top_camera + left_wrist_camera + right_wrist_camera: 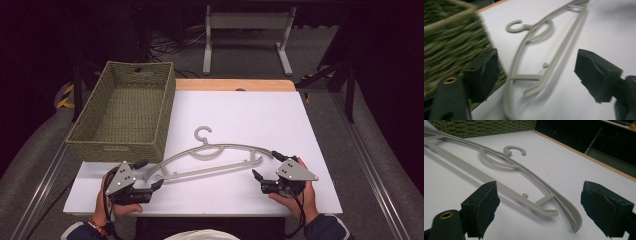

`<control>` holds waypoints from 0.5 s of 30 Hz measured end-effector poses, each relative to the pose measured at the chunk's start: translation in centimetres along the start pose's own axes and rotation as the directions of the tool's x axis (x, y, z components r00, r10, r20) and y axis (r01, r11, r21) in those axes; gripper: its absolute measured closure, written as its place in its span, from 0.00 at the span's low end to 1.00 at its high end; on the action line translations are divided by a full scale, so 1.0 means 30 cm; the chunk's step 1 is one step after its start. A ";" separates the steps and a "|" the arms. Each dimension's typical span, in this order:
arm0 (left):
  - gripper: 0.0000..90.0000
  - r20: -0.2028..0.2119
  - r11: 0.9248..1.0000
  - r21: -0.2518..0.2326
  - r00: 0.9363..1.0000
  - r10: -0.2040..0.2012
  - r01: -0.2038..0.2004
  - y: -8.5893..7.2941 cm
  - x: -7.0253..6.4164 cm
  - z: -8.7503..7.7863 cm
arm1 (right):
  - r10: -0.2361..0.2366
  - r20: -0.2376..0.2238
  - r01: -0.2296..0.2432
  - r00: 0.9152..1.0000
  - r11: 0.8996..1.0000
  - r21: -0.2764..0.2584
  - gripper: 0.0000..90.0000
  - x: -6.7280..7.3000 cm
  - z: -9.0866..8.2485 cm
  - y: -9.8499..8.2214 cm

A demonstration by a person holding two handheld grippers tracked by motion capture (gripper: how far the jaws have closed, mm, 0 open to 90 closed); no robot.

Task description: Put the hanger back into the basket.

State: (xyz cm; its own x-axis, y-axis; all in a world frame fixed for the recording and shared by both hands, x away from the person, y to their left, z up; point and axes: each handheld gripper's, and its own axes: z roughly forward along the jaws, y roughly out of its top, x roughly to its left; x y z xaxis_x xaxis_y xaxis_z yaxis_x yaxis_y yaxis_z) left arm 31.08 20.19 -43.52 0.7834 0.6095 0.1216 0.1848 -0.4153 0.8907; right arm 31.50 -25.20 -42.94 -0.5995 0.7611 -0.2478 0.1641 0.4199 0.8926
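A grey plastic clothes hanger lies flat on the white table, hook pointing away from me. My left gripper sits at the hanger's left end, jaws wide apart, and the hanger's tip lies on the table between and just ahead of the pads without touching them. At the right end, my right gripper is also open; the hanger's curved end rests between its pads, untouched. A hand holds each gripper near the table's front edge.
A woven green basket stands at the table's left, close behind the left gripper and beside the hanger's left arm. A wooden strip edges the far side. A white metal frame stands on the floor beyond.
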 end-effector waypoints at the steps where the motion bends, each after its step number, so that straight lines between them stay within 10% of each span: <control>1: 0.28 0.015 0.999 0.028 1.000 0.018 -0.019 0.019 -0.009 0.022 | 0.006 -0.007 -0.006 1.000 1.000 0.018 0.16 -0.003 0.005 -0.005; 6: 0.36 0.007 0.988 0.145 0.999 0.050 -0.051 0.063 -0.024 0.105 | 0.014 -0.014 -0.013 1.000 0.999 0.033 0.17 -0.003 0.010 -0.004; 12: 0.45 -0.016 0.954 0.279 0.993 0.116 -0.107 0.146 -0.017 0.241 | -0.005 -0.040 0.007 0.999 0.998 0.059 0.17 0.015 0.028 -0.002; 15: 0.46 -0.045 0.940 0.333 0.995 0.092 -0.071 0.156 0.002 0.299 | -0.015 -0.051 0.019 0.999 0.997 0.068 0.17 0.023 0.028 -0.003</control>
State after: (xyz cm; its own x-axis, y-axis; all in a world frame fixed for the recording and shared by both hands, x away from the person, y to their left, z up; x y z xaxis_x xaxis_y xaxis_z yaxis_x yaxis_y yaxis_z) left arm 37.32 12.25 -43.28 0.7693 0.5989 0.2225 0.3155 -0.6590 0.6828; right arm 31.74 -24.30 -43.52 -0.6407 0.7286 -0.2420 0.2059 0.4668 0.8601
